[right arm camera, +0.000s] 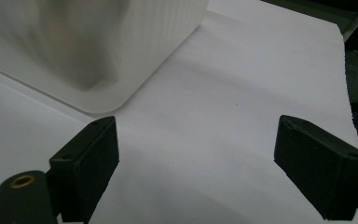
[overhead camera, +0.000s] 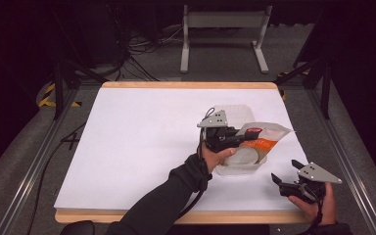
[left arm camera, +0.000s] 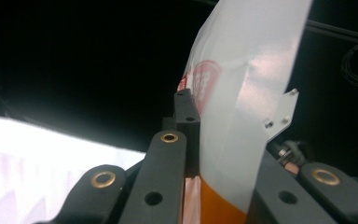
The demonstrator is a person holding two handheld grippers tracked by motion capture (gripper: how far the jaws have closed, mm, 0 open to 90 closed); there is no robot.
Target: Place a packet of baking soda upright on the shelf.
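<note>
Left claw [overhead camera: 245, 138]: you're pinching the plastic bag [overhead camera: 267, 135], its print partly blocked | Right claw [overhead camera: 284, 177]: you're holding it wide, empty, over the surface [overhead camera: 142, 137] | tray [right arm camera: 98, 46]: blurred, cut off

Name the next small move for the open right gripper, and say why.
Probably bring the right gripper toward the bag: the left gripper is shut on one side of it, while the right one hovers open and empty near the white tray.
</note>
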